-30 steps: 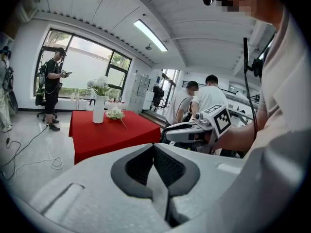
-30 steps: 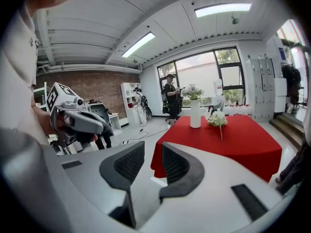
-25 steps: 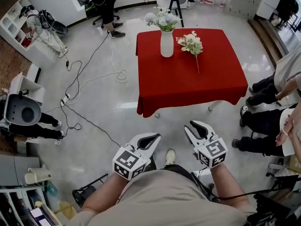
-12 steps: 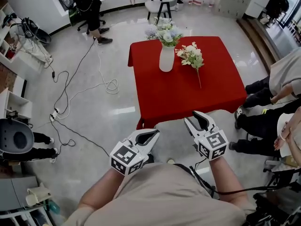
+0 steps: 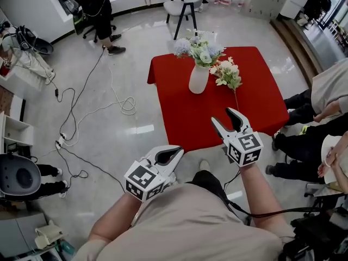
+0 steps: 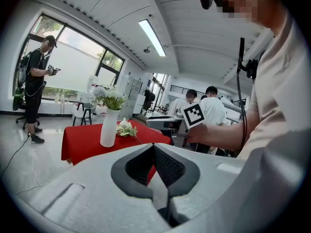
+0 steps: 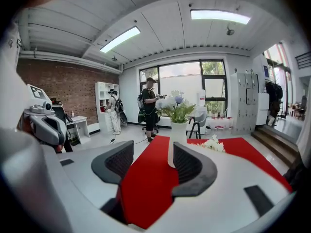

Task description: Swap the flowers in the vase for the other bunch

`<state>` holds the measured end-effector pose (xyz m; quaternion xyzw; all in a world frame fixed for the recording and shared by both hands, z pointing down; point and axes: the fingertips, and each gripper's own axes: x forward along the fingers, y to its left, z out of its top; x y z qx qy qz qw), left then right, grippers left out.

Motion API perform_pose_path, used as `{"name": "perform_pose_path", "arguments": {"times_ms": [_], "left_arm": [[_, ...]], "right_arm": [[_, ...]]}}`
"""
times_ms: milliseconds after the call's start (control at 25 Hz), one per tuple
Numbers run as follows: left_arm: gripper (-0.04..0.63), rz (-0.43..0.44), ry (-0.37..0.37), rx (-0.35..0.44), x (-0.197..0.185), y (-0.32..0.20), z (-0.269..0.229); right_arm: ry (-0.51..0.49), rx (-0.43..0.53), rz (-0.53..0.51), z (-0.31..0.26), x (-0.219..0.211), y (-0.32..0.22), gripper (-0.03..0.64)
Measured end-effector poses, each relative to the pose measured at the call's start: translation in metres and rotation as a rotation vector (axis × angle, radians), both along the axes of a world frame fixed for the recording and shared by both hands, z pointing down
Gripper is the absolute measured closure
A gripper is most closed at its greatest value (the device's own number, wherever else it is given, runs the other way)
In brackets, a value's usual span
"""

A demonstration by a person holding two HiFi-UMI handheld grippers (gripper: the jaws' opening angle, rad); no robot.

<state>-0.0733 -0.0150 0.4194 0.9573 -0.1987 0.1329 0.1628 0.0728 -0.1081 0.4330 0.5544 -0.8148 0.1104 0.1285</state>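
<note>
A white vase with blue and white flowers stands on the red table. Beside it on the right lies a white bunch, its stem pointing toward me. My right gripper hovers over the table's near edge; its jaws have just been opening and nothing is between them. Through them I see the vase and the white bunch. My left gripper is shut and empty, short of the table over the floor. In the left gripper view, the vase is ahead of its closed tips.
A chair stands behind the table. Cables trail over the floor at left. A person stands at the far left; seated people are close to the table's right side.
Both grippers have moved forward toward the red table, which now lies closer. The right gripper's jaws stand wider apart and reach over the table's near edge. The left stays shut.
</note>
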Motion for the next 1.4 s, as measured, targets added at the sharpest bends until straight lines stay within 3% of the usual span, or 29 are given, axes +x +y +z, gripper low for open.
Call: {"name": "perform_pose_path", "arguments": {"times_ms": [320,600,960,1400], "left_arm": [[0.588,-0.112,-0.011,0.009,0.011,-0.037,-0.009],[0.588,-0.221,-0.021,0.02,0.014,-0.061,-0.012],[0.588,-0.318,-0.063,0.056,0.011,-0.074,-0.013],[0.588,-0.391,-0.088,0.048,-0.004,-0.079,-0.006]], "right_arm": [[0.02,0.062,0.029,-0.014,0.026,-0.1,0.21],[-0.008,0.082,0.013,-0.015,0.027,-0.17,0.145],[-0.089,0.069,-0.029,-0.005,0.023,-0.227,0.124],[-0.067,0.054,-0.096,0.013,0.011,-0.25,0.127]]}}
